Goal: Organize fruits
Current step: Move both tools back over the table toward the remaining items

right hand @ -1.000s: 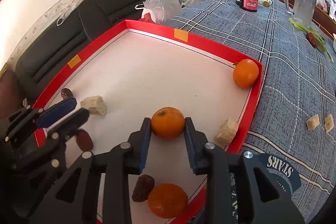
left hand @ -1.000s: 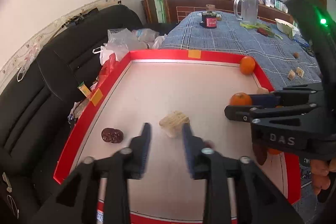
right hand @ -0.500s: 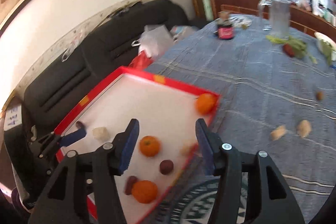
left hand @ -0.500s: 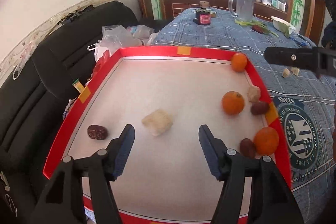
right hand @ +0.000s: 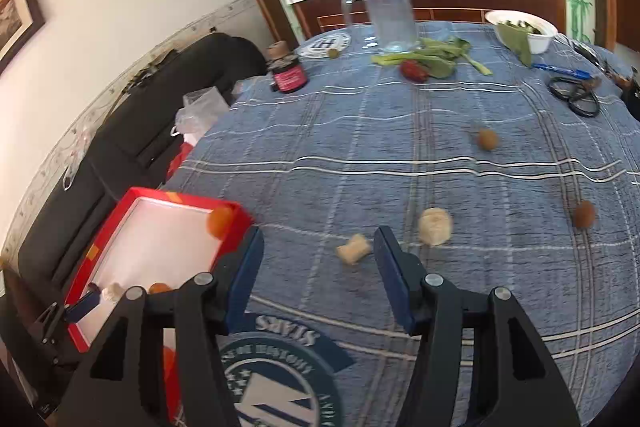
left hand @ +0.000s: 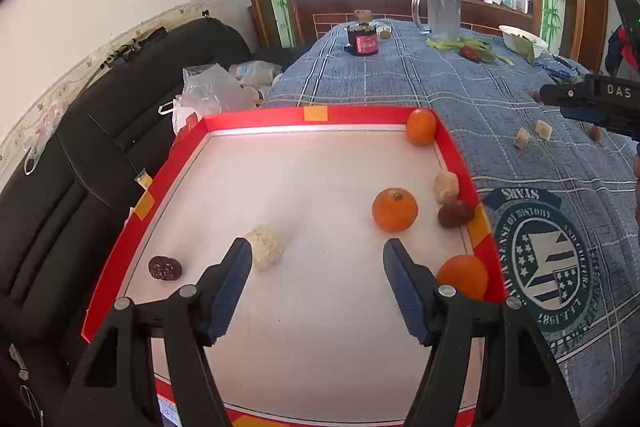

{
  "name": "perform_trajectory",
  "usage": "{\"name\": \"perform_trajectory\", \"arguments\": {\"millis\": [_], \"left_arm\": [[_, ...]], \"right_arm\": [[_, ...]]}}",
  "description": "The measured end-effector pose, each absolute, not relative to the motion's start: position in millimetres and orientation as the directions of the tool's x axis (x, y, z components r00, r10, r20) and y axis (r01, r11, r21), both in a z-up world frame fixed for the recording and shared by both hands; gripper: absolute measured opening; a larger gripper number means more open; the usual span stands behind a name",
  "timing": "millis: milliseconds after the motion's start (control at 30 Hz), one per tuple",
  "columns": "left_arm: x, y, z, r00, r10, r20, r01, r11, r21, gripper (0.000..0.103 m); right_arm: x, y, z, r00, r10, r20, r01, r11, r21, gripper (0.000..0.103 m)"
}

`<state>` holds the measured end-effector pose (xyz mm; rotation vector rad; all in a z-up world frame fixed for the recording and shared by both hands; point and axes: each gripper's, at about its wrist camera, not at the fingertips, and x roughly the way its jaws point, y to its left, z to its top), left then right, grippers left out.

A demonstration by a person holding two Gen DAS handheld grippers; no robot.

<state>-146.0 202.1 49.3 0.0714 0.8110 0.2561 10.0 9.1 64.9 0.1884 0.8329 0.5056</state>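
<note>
Three oranges (left hand: 394,209) seen inside the red-rimmed tray (left hand: 256,117), pale chunks and dark fruits, possibly dates, scattered in it

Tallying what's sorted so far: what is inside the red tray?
In the red tray: three oranges, two pale chunks and two dark dried fruits. The left gripper, jaws opening and empty, covers the near part.

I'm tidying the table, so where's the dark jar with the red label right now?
In the left wrist view the jar stands upright at the far end of the blue plaid tablecloth, beyond the red tray and left of the clear pitcher.
</note>
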Motion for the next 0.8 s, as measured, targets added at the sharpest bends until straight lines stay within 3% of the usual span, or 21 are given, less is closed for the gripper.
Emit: {"name": "perform_trajectory", "arguments": {"millis": [467, 800], "left_arm": [[-133, 137, 72, 0.698, 0.241, -0.674, -0.117, 0.967, 0.225, 0.073], [-120, 55, 73, 0.712, 0.154, -0.685, 0.033, 0.967, 0.252, 0.074]], "right_arm": [[30, -46, 57, 0.595, 0.461, -0.658, -0.292, 0.887, 0.358, 0.059], [45, -94, 49, 0.643, 0.402, -0.652, -0.153, 0.901, 0.405, 0.059]]}}
